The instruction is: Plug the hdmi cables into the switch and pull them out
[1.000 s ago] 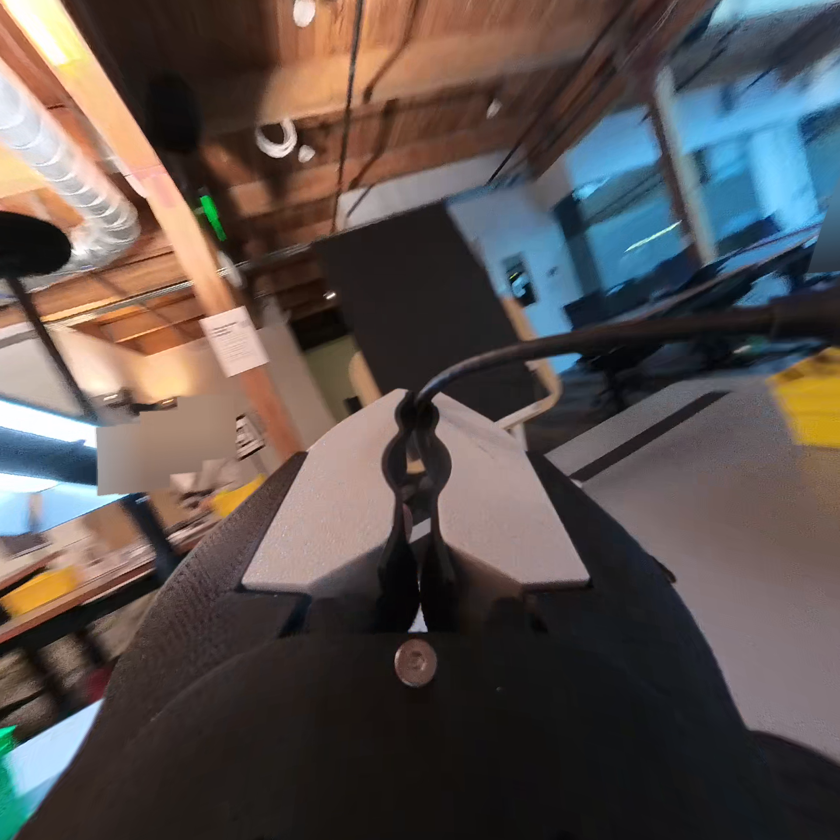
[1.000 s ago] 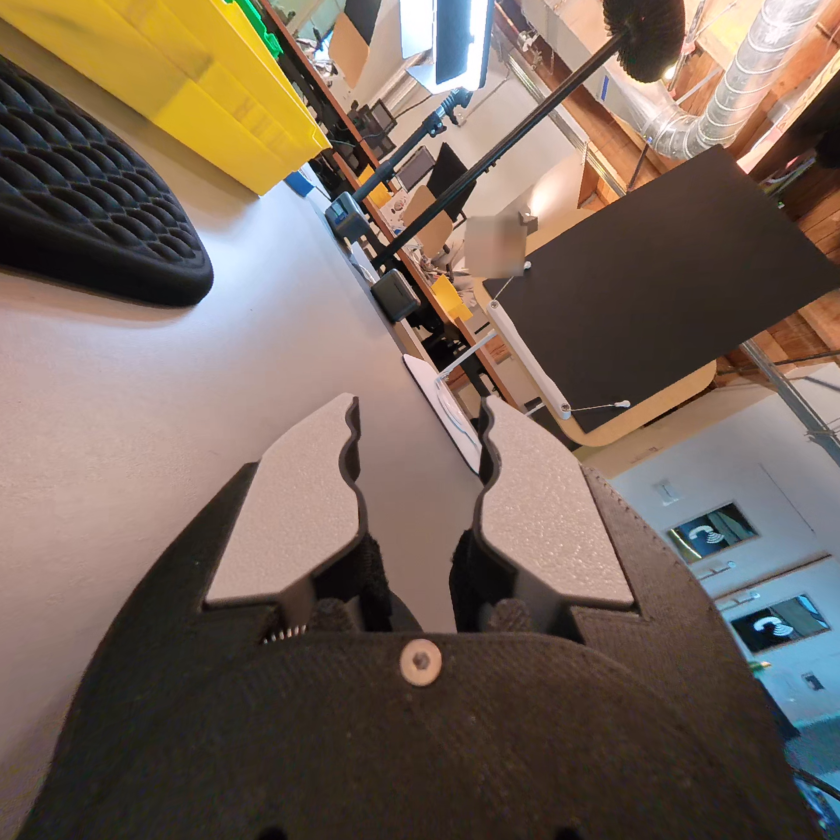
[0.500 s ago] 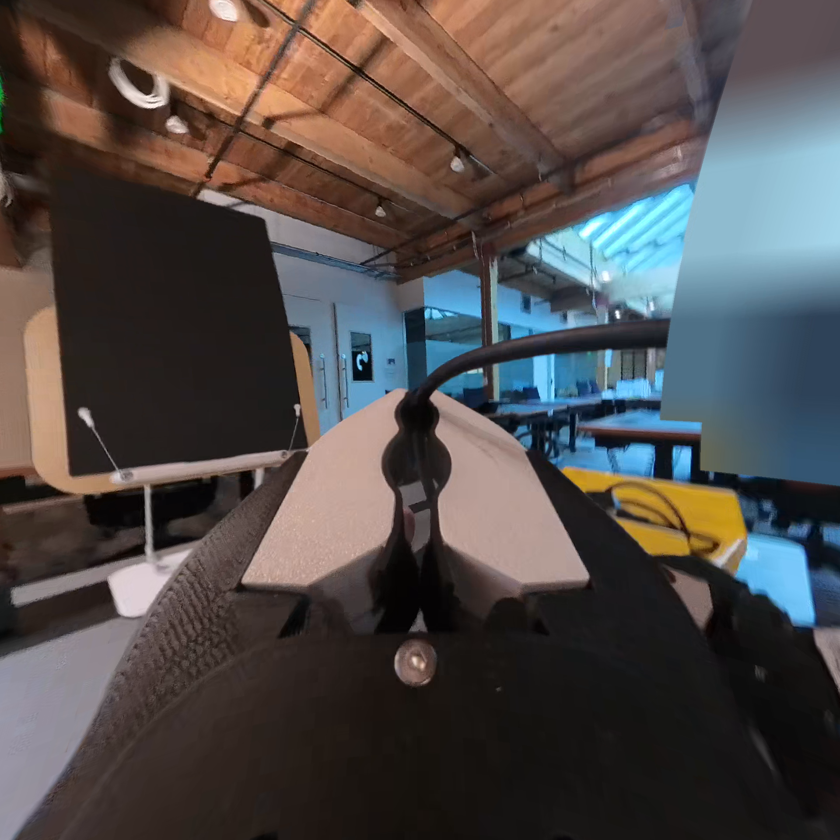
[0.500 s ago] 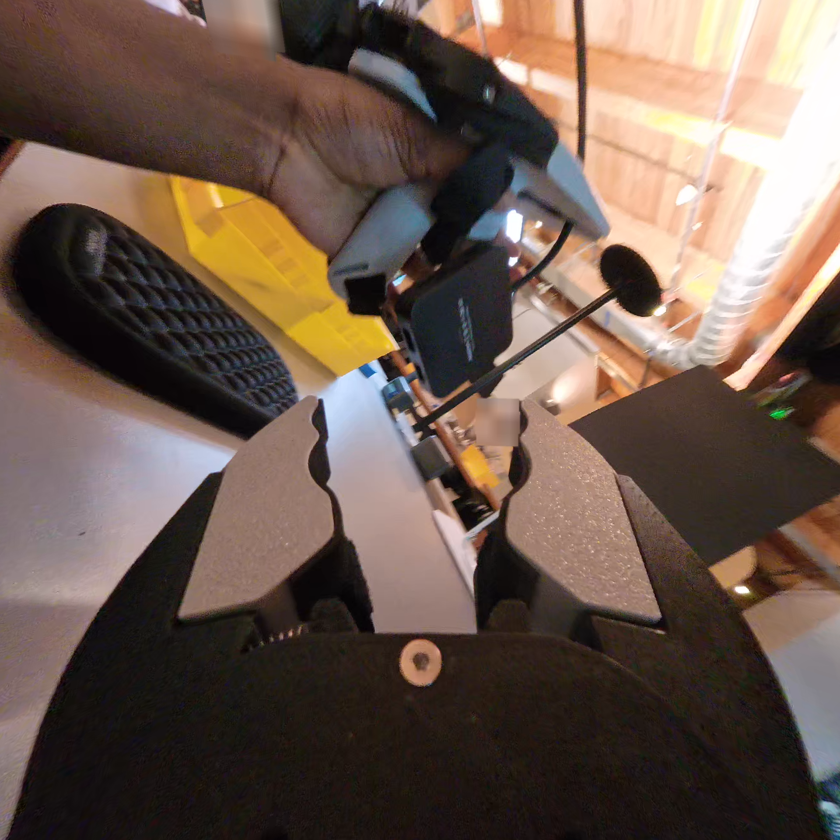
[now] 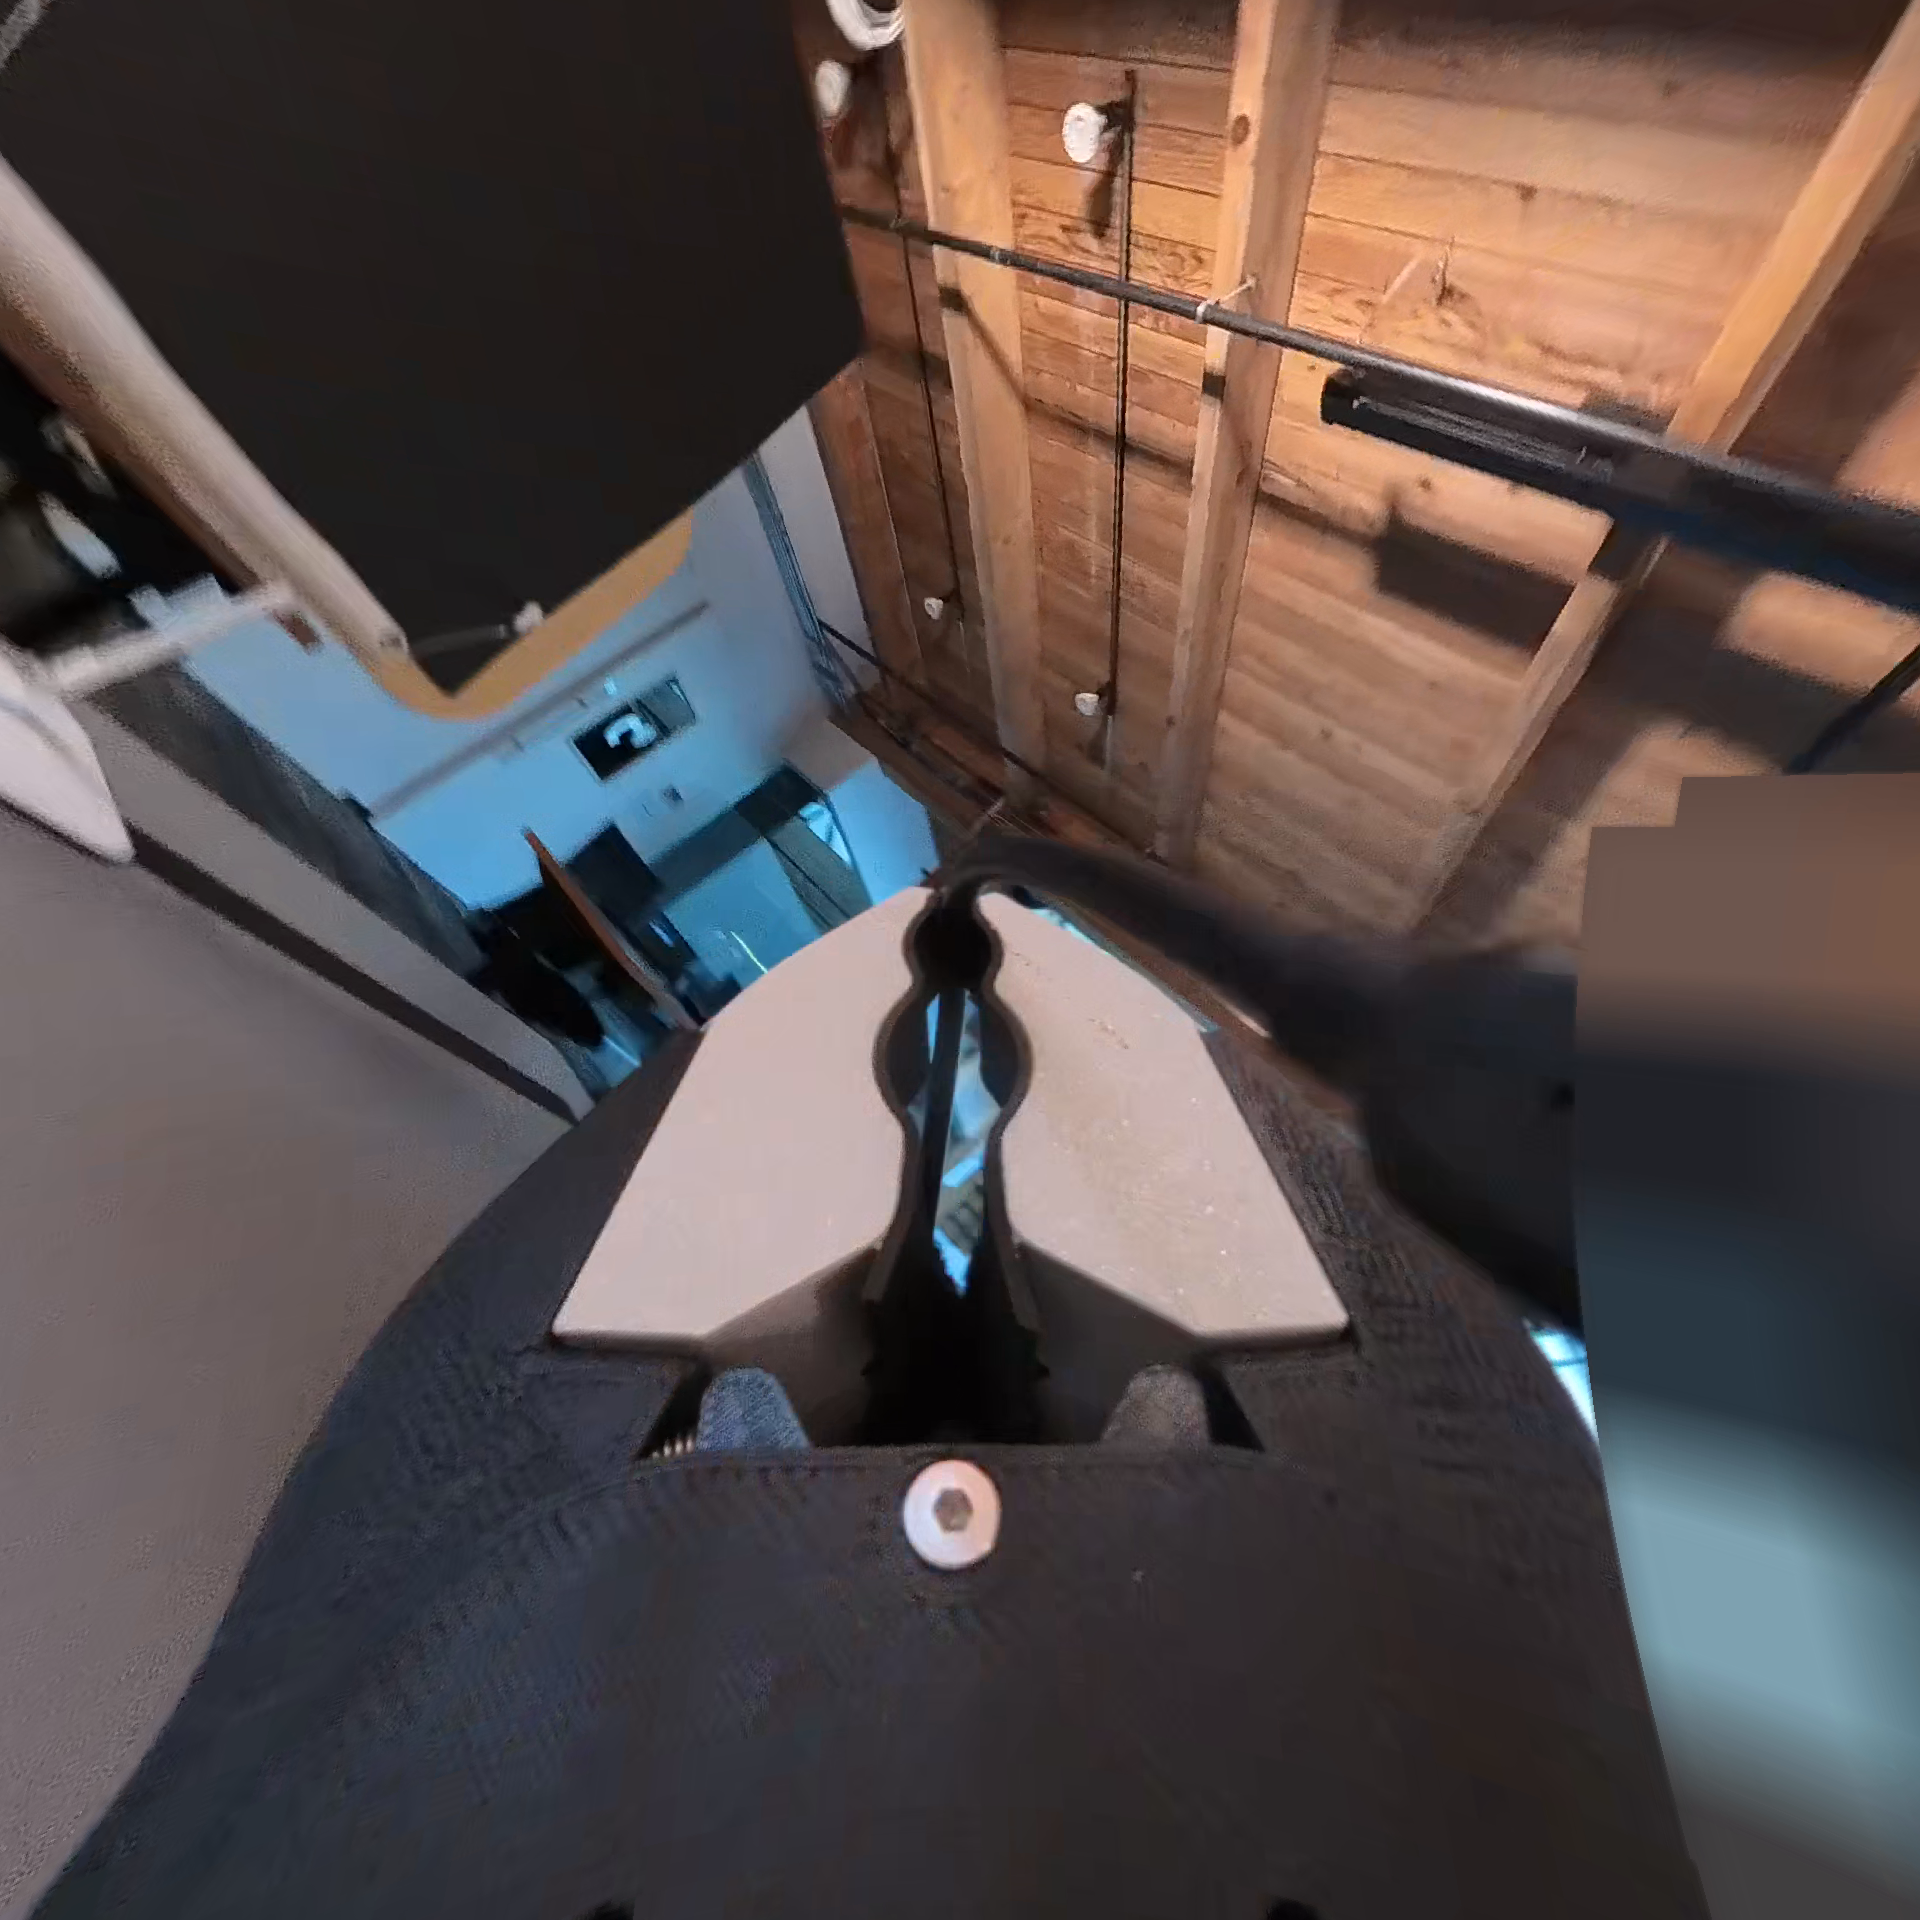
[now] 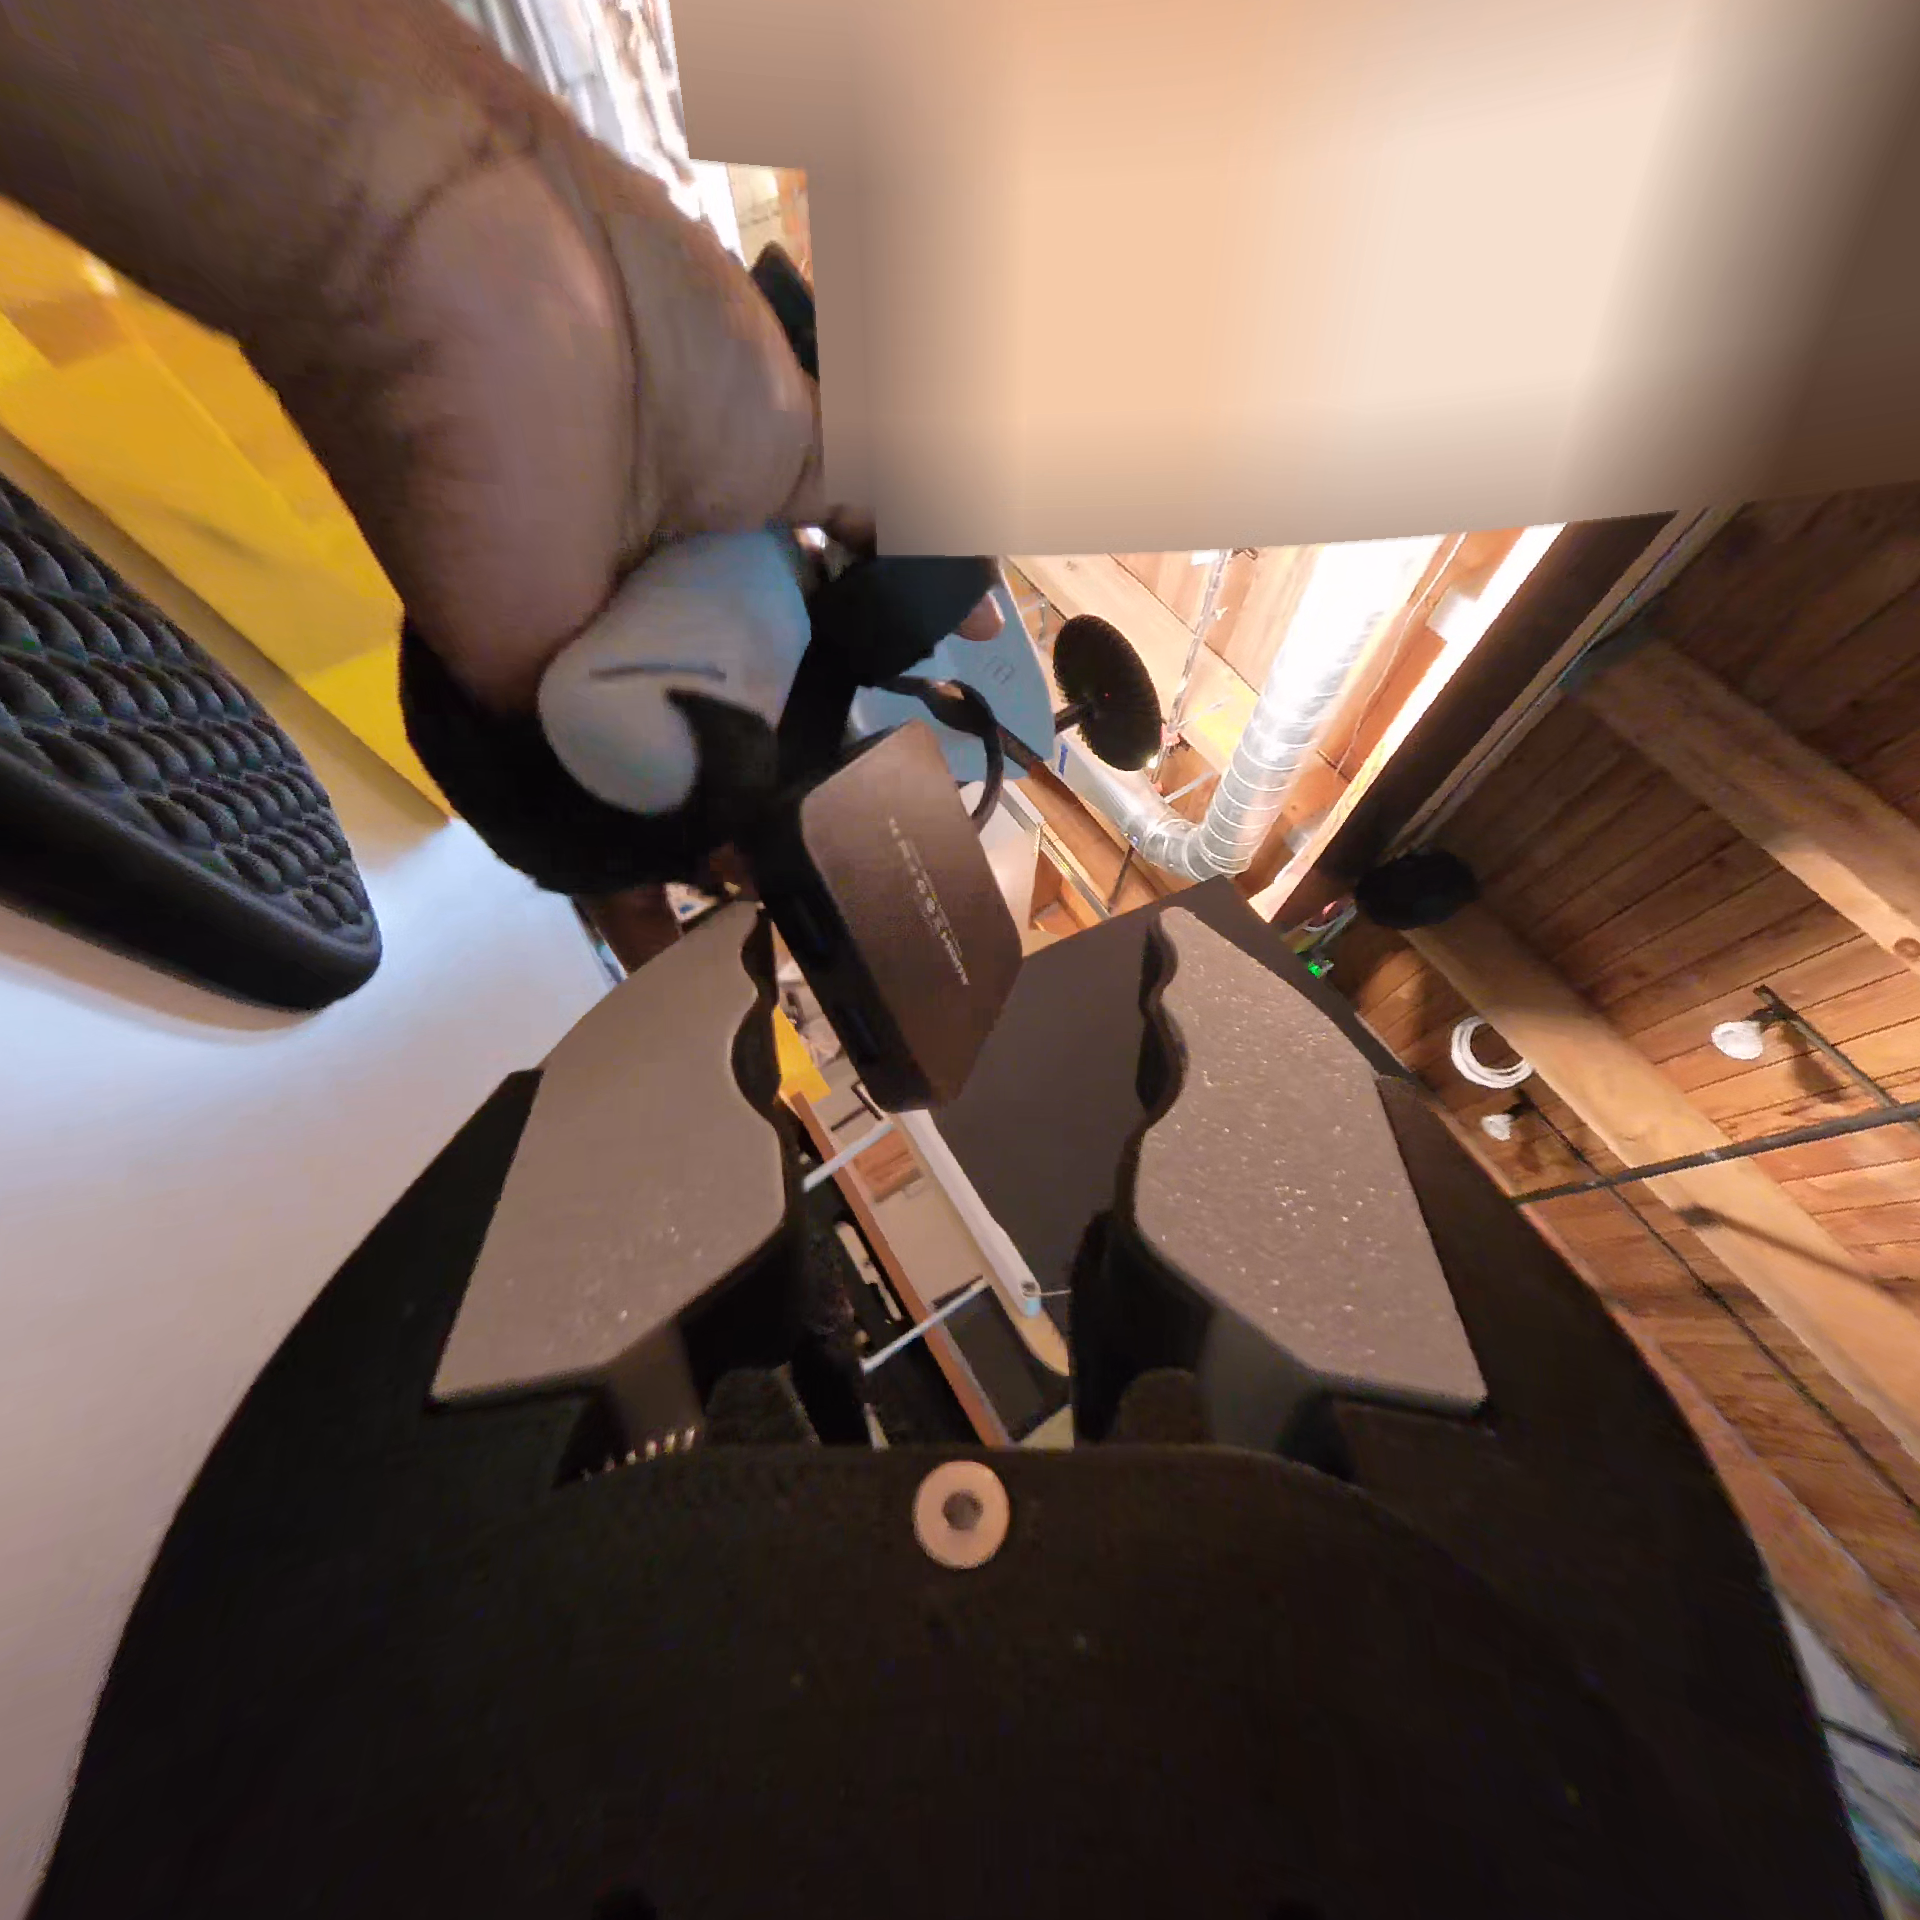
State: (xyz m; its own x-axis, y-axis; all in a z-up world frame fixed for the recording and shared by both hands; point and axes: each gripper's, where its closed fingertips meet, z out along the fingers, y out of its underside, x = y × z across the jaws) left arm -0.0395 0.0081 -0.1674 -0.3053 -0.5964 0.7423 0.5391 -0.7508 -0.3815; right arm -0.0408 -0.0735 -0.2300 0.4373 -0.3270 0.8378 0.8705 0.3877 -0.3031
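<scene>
- Wooden ceiling point(image 5: 1351, 520) and grey bench point(image 6: 208, 1195) are filling the background, both views tilting upward.
- Left tongs point(image 5: 954, 914) are pressing together on a black cable point(image 5: 1195, 940), lifting it off the bench, likely so the switch hangs free.
- Switch point(image 6: 914, 914) is dangling below the person's hand point(image 6: 468, 364), just ahead of the right tongs.
- Right tongs point(image 6: 951, 977) are spreading empty, probably lining up to steady the switch.
</scene>
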